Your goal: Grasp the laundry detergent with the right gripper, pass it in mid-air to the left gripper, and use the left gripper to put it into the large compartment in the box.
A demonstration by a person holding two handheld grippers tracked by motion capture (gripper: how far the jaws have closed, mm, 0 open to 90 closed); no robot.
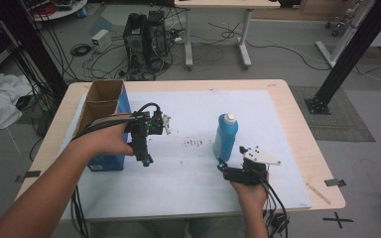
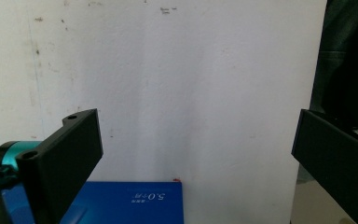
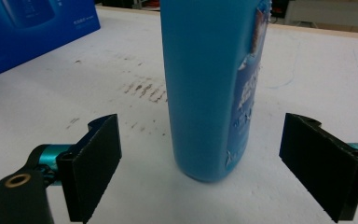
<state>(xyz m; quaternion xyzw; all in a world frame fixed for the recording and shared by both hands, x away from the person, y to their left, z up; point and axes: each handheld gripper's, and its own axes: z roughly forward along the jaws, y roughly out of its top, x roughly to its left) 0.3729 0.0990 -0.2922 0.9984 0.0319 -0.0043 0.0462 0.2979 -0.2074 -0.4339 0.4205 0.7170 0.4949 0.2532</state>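
Bottle (image 3: 209, 88), blue with a white cap and peeling label, stands upright between my right gripper's (image 3: 200, 168) spread jaws; my left gripper (image 2: 196, 154) hangs released too.

Blue box (image 2: 135, 200): white print, seen upside down in the left gripper view, reading about "5.0" with small characters beside it. Blue bottle (image 3: 205, 84), near the box: label print illegible.

Smooth glossy plastic bottle (image 3: 205, 84), matt cardboard box (image 1: 104, 101), pale wood-look table (image 1: 297, 114).
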